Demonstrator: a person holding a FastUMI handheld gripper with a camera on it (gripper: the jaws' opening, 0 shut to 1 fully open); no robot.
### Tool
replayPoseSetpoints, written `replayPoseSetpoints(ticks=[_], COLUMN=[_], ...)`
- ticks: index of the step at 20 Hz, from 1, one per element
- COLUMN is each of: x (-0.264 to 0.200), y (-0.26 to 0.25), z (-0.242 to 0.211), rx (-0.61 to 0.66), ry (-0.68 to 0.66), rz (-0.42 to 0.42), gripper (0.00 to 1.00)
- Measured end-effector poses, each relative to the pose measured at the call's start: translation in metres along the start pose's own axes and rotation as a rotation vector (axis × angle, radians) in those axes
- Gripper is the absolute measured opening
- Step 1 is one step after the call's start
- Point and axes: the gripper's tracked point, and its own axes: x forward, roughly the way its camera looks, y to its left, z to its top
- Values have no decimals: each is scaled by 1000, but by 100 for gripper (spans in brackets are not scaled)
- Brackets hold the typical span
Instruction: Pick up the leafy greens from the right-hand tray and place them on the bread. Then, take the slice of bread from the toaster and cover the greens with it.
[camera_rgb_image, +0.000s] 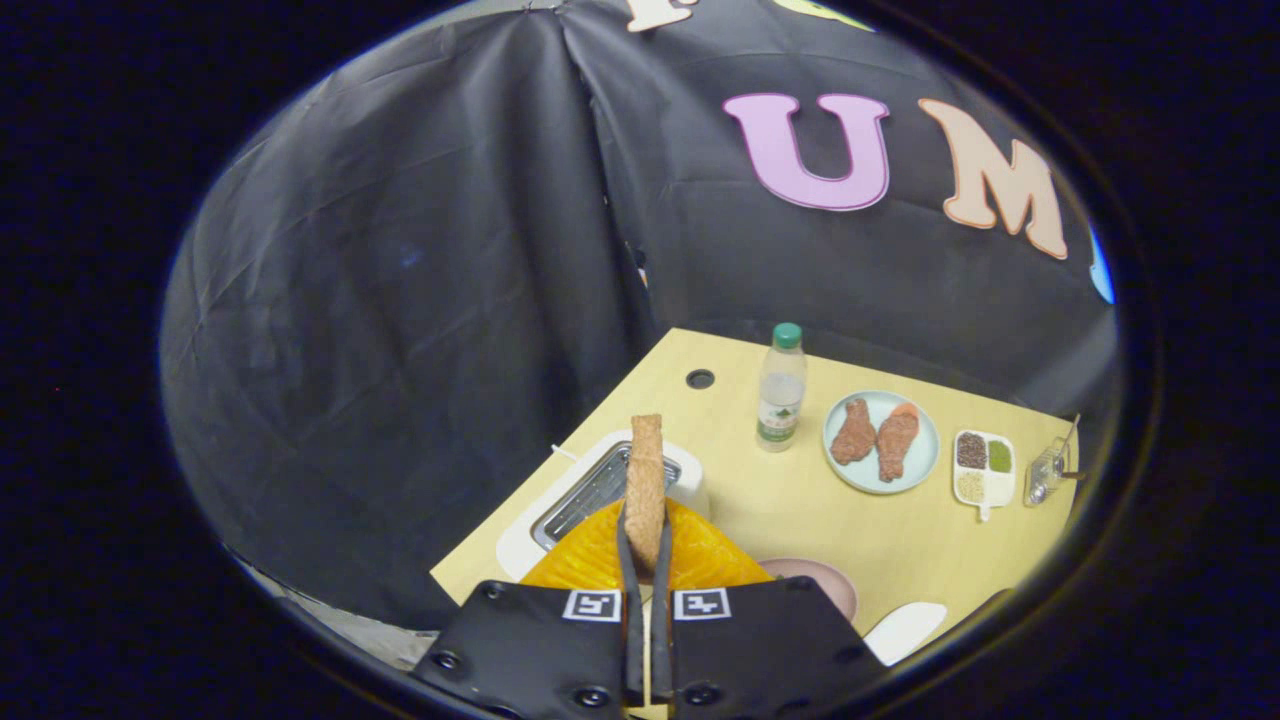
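My gripper (646, 545) is shut on a slice of bread (646, 480), which I see edge-on and upright between the two fingers, sticking out beyond the fingertips. The slice hangs in the air above the white toaster (560, 520), whose slots lie open just behind it. The toaster stands at the near left corner of the pale wooden table (880, 550). A pink plate (830, 580) peeks out to the right of the fingers, mostly hidden by them.
Beyond the toaster stands a clear water bottle (781, 390) with a green cap. To its right are a pale blue plate (915, 470) with two pieces of meat, a small divided dish (984, 467) of seasonings and a clear holder (1048, 470). A white object (905, 630) lies near the pink plate.
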Motion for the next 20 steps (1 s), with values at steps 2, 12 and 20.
replayPoseSetpoints(ticks=[2,12,20], x=[-9,-13,1], y=[-17,-59,-99], z=[-4,-80,-145], rx=[7,232,416], ry=[-14,29,48], rz=[-28,-9,-27], gripper=[5,5,5])
